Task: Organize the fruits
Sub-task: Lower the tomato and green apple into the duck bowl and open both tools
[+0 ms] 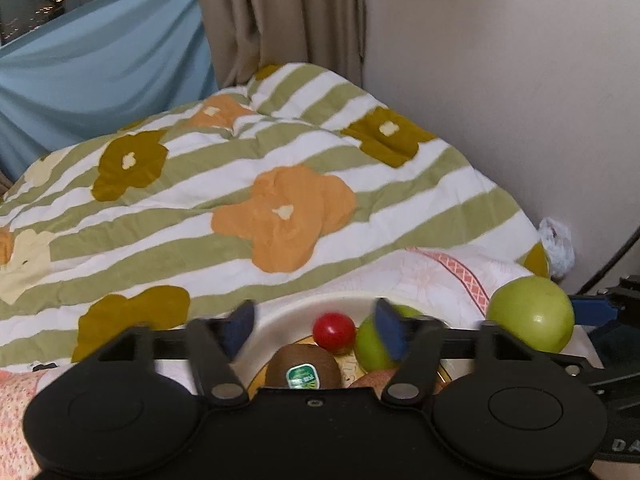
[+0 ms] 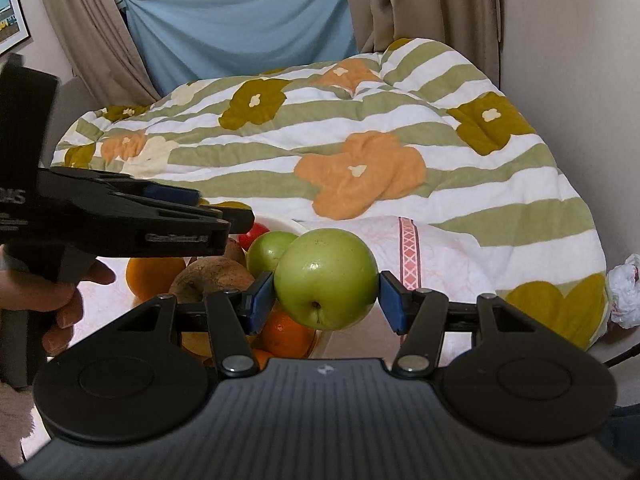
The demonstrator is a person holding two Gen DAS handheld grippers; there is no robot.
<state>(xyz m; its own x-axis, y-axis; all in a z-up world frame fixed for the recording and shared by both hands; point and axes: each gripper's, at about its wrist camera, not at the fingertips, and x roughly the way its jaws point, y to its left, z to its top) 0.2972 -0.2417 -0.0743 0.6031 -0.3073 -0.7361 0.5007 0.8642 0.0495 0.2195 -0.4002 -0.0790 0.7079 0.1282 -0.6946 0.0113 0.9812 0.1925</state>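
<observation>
A white plate (image 1: pixel 288 312) on the bed holds a red fruit (image 1: pixel 334 331), a green apple (image 1: pixel 370 350) and a stickered kiwi (image 1: pixel 302 368). My left gripper (image 1: pixel 316 326) hovers over it, open, with nothing pressed between its blue pads. In the right wrist view my right gripper (image 2: pixel 328 300) is shut on a second green apple (image 2: pixel 326 278), held just right of the plate (image 2: pixel 290 225). That held apple (image 1: pixel 530 314) also shows at the right of the left wrist view. Oranges (image 2: pixel 154 276), a brown fruit (image 2: pixel 212 276) and the plate's apple (image 2: pixel 268 252) lie beneath the left gripper (image 2: pixel 216 208).
A quilt (image 1: pixel 280 184) with green stripes and flowers covers the bed behind the plate. A pink patterned cloth (image 2: pixel 424 256) lies beside the plate. A wall (image 1: pixel 500 100) and curtains (image 1: pixel 280 16) stand behind. A crumpled white bag (image 2: pixel 624 292) sits at the right. A hand (image 2: pixel 60 292) holds the left gripper.
</observation>
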